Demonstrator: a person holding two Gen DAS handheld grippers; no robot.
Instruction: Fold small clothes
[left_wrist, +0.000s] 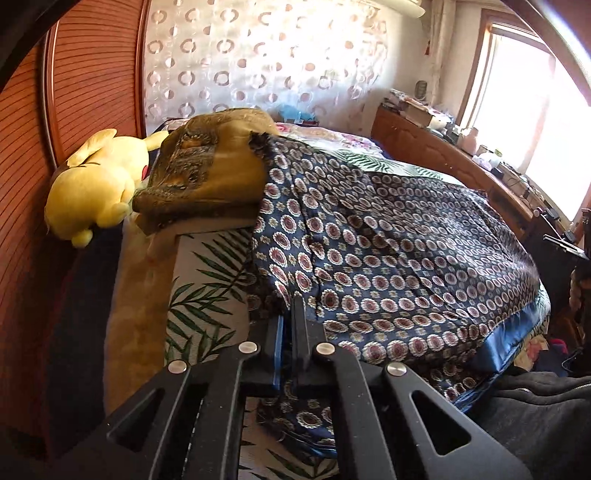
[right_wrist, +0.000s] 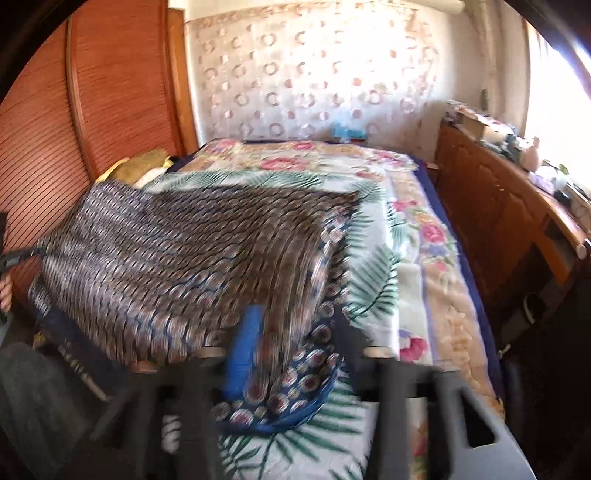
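Observation:
A navy scarf with round medallion patterns (left_wrist: 388, 251) is held stretched above the bed. My left gripper (left_wrist: 286, 317) is shut on its near left edge, the cloth pinched between the black fingers. In the right wrist view the same scarf (right_wrist: 192, 251) is blurred by motion. My right gripper (right_wrist: 295, 332) has its fingers spread with the scarf's blue-hemmed corner (right_wrist: 280, 391) draped between them; the blur hides whether the fingers press it. The left gripper also shows in the right wrist view (right_wrist: 11, 258) at the far left edge.
The bed carries a palm-leaf and flower blanket (right_wrist: 406, 236). A yellow plush toy (left_wrist: 96, 184) and an olive folded cushion (left_wrist: 214, 166) lie by the wooden wardrobe (left_wrist: 74, 92). A cluttered wooden dresser (right_wrist: 517, 206) stands at the right under the window.

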